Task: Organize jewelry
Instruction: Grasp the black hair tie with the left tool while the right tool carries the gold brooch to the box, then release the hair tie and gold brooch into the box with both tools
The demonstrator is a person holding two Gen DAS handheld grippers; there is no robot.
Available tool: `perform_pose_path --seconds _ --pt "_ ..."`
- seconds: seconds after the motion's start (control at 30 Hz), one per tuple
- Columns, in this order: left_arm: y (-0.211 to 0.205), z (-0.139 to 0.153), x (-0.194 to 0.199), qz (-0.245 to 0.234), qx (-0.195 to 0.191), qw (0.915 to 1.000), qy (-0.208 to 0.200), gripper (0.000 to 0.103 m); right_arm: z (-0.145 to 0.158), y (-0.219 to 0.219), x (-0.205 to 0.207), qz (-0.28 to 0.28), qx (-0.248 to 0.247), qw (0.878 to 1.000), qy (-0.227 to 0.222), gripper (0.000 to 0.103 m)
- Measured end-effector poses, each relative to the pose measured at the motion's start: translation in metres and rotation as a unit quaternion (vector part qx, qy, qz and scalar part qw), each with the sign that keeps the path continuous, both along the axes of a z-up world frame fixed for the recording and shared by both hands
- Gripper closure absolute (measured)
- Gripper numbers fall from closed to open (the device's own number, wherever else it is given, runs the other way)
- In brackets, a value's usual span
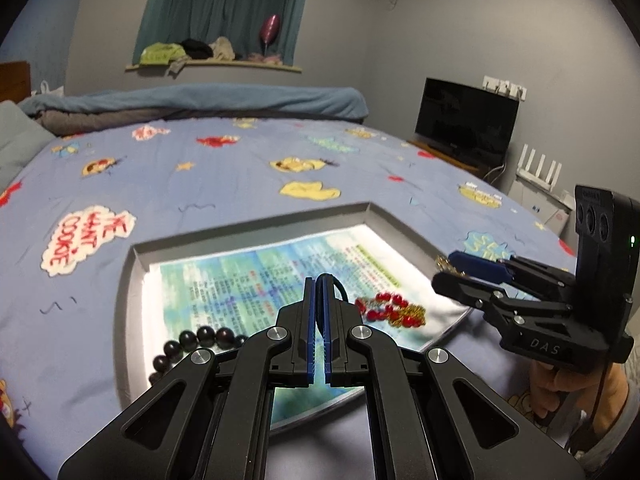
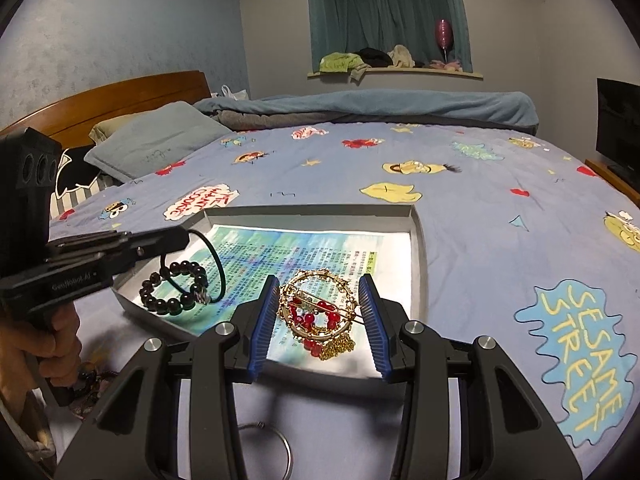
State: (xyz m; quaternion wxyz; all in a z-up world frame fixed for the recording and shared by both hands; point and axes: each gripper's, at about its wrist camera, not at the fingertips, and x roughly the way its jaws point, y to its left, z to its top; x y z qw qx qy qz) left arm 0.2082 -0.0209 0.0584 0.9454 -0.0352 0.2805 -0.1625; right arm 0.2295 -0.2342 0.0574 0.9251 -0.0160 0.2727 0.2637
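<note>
Left wrist view: left gripper [image 1: 319, 284] clamps a black cord [image 2: 216, 260] over the tray [image 2: 418, 240], while right gripper [image 2: 319, 322] spreads around gold-and-red jewelry [image 2: 320, 316].

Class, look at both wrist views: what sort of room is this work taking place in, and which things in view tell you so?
Most likely a home bedroom. The work surface is a bed with a blue cartoon-print quilt, a brown wooden headboard and a grey pillow at its far end, and teal curtains hang over the window ledge.
</note>
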Motion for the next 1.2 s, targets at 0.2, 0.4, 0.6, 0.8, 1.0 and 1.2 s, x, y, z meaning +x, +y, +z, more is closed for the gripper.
perform_pose_path --seconds 0.2,0.4,0.6,0.8,1.0,1.2 --pt "-0.006 -0.013 0.004 -0.003 0.017 0.9995 0.028 0.099 -0.012 0.001 0.014 -0.010 -0.005 1.000 0.027 0.062" --pt "-0.006 -0.021 0.008 0.001 0.028 0.9984 0.050 0.099 -0.017 0.003 0.016 -0.015 -0.015 0.999 0.035 0.062" --pt "-0.009 -0.028 0.011 -0.002 0.038 0.9970 0.068 0.099 -0.020 0.008 0.015 -0.013 -0.030 0.999 0.035 0.062" --pt "-0.010 -0.030 0.011 0.008 0.047 0.9966 0.068 0.098 -0.022 0.011 0.016 -0.012 -0.035 0.999 0.036 0.062" --pt "-0.008 -0.028 0.007 0.014 0.048 0.9969 0.061 0.075 -0.021 0.011 0.013 -0.009 -0.036 0.999 0.031 0.060" --pt "-0.004 -0.024 0.001 0.011 0.036 0.9979 0.053 0.063 -0.014 0.004 0.004 -0.010 -0.017 1.000 0.011 0.054"
